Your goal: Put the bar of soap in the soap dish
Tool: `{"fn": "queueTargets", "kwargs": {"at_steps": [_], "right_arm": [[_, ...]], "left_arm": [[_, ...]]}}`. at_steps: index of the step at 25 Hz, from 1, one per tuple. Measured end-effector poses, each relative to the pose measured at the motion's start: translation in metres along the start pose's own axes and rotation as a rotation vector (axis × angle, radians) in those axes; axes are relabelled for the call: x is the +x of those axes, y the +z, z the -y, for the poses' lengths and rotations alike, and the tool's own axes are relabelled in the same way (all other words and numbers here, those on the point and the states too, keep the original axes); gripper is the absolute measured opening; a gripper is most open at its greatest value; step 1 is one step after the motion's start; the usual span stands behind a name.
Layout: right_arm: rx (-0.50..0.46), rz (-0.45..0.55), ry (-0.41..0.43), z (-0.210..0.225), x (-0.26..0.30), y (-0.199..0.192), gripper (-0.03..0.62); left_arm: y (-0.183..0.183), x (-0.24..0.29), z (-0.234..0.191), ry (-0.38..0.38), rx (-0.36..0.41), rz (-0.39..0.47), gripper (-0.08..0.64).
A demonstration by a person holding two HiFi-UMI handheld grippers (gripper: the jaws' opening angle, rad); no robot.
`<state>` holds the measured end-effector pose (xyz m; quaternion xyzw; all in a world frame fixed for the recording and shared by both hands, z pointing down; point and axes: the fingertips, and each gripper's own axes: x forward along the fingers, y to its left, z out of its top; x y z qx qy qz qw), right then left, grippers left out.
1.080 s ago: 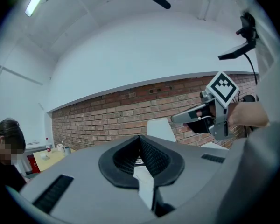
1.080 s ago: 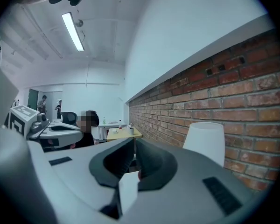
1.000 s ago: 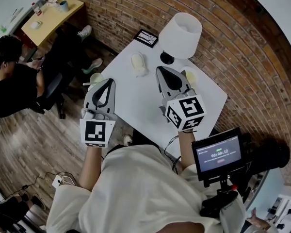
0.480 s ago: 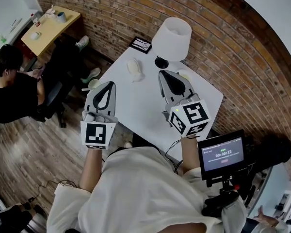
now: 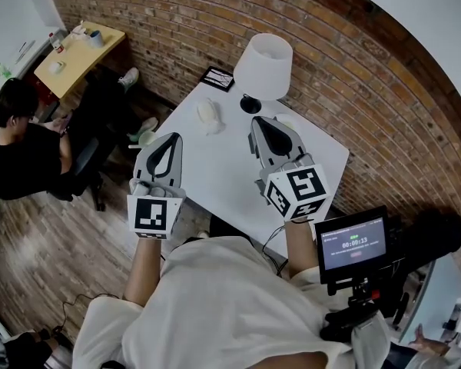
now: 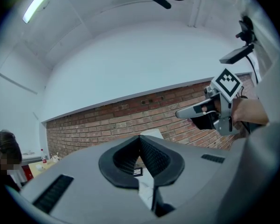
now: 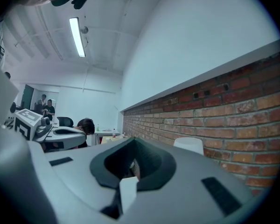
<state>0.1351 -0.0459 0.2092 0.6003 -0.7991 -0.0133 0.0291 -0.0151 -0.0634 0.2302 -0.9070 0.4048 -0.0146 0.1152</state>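
Wht table (image 5: 215, 171) & lamp shade (image 5: 263, 66), red-brn brick wall (image 5: 353, 68), brn wood floor (image 5: 46, 244), grey L tongs (image 5: 173, 136) & R tongs (image 5: 256, 121)

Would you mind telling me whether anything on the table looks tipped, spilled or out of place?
Nothing stands out. The lamp stands upright, the pale bar lies flat on the table, and no spill shows. The left gripper and right gripper hover above, jaws shut, empty.
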Motion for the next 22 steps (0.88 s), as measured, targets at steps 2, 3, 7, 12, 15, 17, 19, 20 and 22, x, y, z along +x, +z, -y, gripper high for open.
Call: {"fn": "queueTargets", "kwargs": {"at_steps": [2, 3, 7, 12, 15, 17, 19, 20, 22], "right_arm": [[0.001, -0.002, 0.006, -0.001, -0.001, -0.001, 0.003], [0.0, -0.004, 0.008, -0.002, -0.002, -0.002, 0.003], [-0.009, -0.015, 0.016, -0.005, -0.003, -0.005, 0.003], [-0.012, -0.014, 0.017, -0.01, -0.003, -0.005, 0.003], [-0.012, -0.02, 0.018, -0.012, -0.002, -0.007, 0.003], [-0.013, -0.025, 0.015, -0.011, -0.003, -0.008, 0.003], [-0.013, -0.026, 0.011, -0.01, -0.003, -0.008, 0.003], [-0.014, -0.025, 0.009, -0.009, -0.003, -0.008, 0.003], [-0.015, -0.025, 0.006, -0.008, -0.003, -0.007, 0.003]], "left_arm": [[0.001, -0.001, 0.002, -0.001, 0.003, 0.001, 0.002], [0.001, -0.002, 0.003, -0.001, 0.004, 0.001, 0.002], [0.001, -0.005, 0.007, -0.001, 0.008, 0.001, 0.001], [0.001, -0.01, 0.007, -0.002, 0.007, 0.005, 0.002], [-0.002, -0.011, 0.006, -0.001, 0.003, 0.001, 0.002], [-0.003, -0.011, 0.006, -0.003, 0.0, 0.0, 0.002], [-0.002, -0.011, 0.006, -0.003, 0.001, 0.001, 0.002], [-0.002, -0.01, 0.006, -0.003, 0.001, 0.001, 0.002], [-0.001, -0.009, 0.006, -0.003, 0.001, 0.003, 0.002]]}}
